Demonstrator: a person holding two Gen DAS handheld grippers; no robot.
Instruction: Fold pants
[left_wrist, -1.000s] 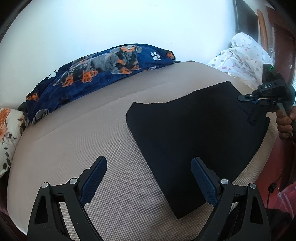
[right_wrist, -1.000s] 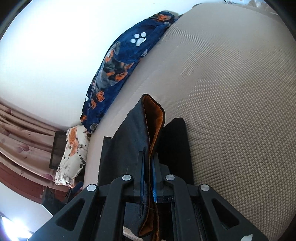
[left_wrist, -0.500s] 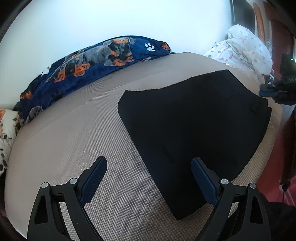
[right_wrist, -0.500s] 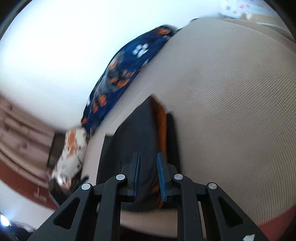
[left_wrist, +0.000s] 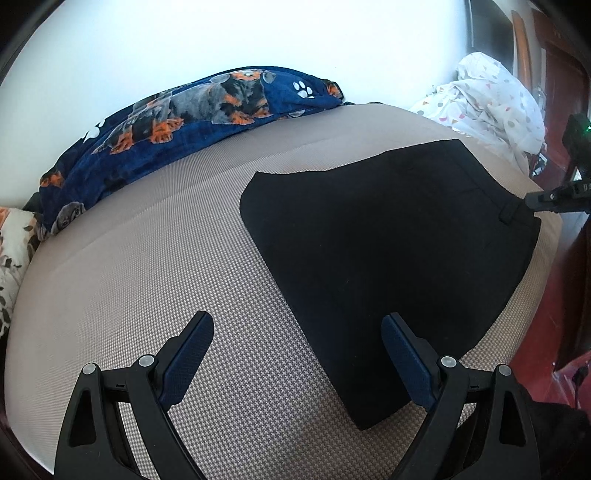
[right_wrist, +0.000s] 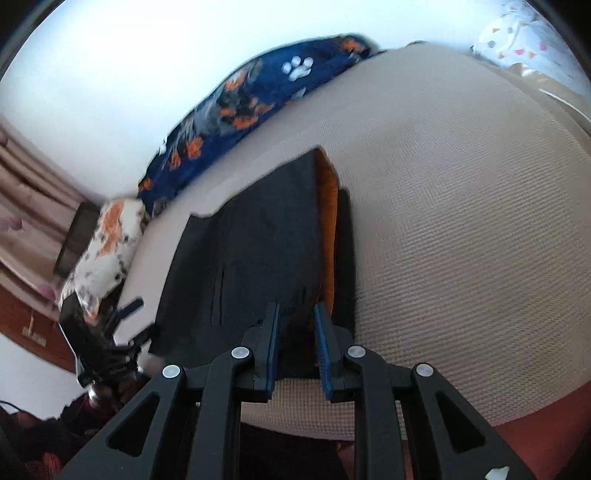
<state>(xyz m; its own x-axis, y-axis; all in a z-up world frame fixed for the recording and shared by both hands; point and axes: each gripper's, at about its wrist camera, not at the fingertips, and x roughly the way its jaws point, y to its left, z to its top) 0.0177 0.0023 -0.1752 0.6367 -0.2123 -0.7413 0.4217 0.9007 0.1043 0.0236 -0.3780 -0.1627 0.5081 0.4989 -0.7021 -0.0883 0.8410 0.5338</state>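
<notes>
The black pants (left_wrist: 388, 251) lie folded flat on the beige bed (left_wrist: 147, 277). In the right wrist view the pants (right_wrist: 258, 251) show an orange lining at the waist opening. My left gripper (left_wrist: 297, 354) is open and empty, hovering over the near corner of the pants. My right gripper (right_wrist: 295, 332) is open a small way, just off the waistband edge, holding nothing. It also shows at the right edge of the left wrist view (left_wrist: 554, 195), by the waistband.
A blue dog-print blanket (left_wrist: 184, 122) lies along the wall at the back of the bed. A white patterned sheet (left_wrist: 491, 96) is piled at the back right. A floral pillow (right_wrist: 103, 258) sits at the bed's left end. Red floor (left_wrist: 546, 332) lies past the bed's edge.
My right gripper has let go of the waistband, opened a little and pulled back; the waistband has dropped flat onto the bed. My left gripper stays open over the pants.
</notes>
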